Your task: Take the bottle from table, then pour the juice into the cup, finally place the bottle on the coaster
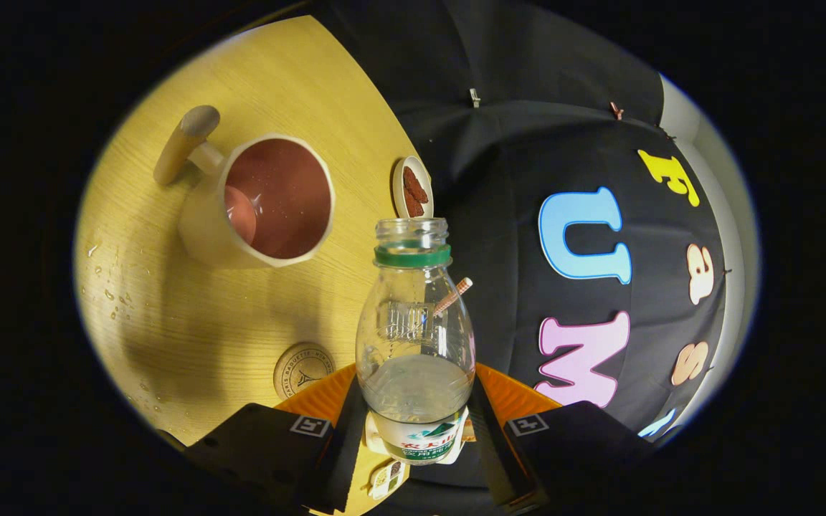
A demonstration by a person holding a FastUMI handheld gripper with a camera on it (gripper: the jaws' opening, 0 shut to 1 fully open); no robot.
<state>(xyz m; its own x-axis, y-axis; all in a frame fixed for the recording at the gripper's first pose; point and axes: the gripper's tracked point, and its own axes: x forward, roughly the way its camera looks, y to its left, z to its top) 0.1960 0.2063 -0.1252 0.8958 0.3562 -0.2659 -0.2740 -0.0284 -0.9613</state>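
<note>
1. The gripper (416, 437) pinches the bottle (415, 337) low on its body, a finger pressing on each side.
2. The bottle stands uncapped between the fingers, clear liquid filling its lower part.
3. The cup (259, 204) sits on the wooden table (169, 308) at ten o'clock from the bottle, its handle pointing away.
4. The coaster (302, 369) lies at eight o'clock, just beside the bottle's base.
5. A small dish (411, 188) sits at twelve o'clock beyond the bottle's mouth.

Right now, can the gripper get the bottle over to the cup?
Probably yes. The gripper is shut on the bottle, held up, and the table between it and the open cup looks bare, apart from a few drops.
</note>
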